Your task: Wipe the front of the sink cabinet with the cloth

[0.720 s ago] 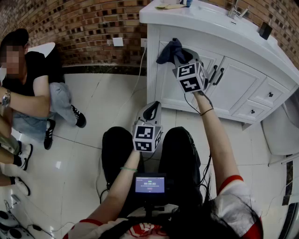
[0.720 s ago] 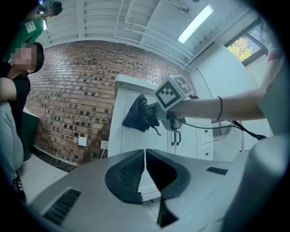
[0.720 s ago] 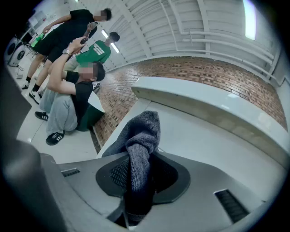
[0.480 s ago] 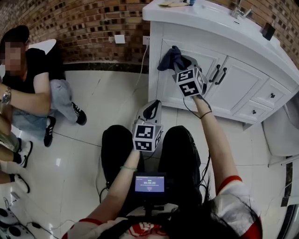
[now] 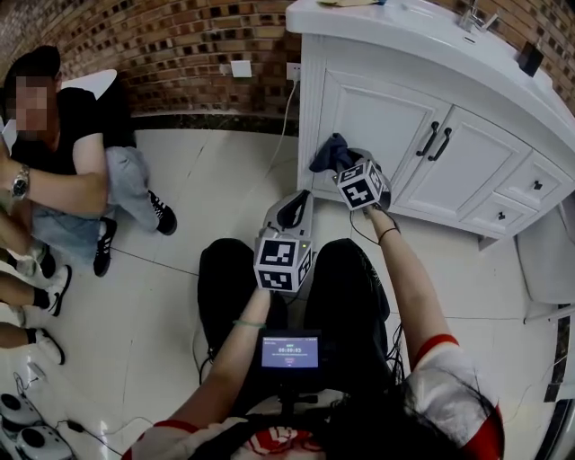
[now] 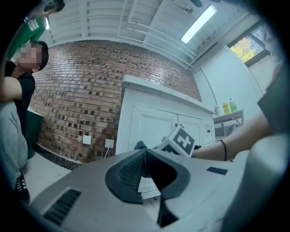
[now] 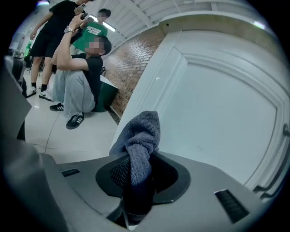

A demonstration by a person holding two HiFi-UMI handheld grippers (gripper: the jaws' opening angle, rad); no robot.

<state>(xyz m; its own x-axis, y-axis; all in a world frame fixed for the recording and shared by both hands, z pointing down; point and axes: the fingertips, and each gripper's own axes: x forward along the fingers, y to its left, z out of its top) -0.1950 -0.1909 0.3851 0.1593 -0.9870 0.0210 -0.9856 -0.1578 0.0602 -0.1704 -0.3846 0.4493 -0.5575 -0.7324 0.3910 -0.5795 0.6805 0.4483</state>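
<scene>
**Cloth held low at the cabinet's left door**

I had the right hand-held gripper (image 5: 344, 164) clamped on the dark blue-grey cloth (image 7: 140, 140). The cloth stuck up out of the jaws in a bunched fold, with its lower end pinched between the pads. From the head view, the cloth was at the bottom of the left door of the white sink cabinet (image 5: 377, 121), close to the cabinet's left corner. In the right gripper view the door panel filled the frame just behind the cloth's tip. I could not tell whether the fabric actually touched the paint.

The left hand-held gripper (image 5: 293, 212) was low over the operator's lap, between the knees and well back from the cabinet. Its jaws were together with nothing between them, and they pointed toward the cabinet front. Its own view looked out at the doors and the right gripper's marker cube.

The cabinet's two middle doors carried dark handles (image 5: 434, 142), and a faucet (image 5: 472, 16) stood on the white counter (image 5: 404, 40) above them. Off to the left, a person (image 5: 72, 153) in a black top sat by the brick wall (image 5: 162, 40) on the pale tiled floor (image 5: 207, 189).
</scene>
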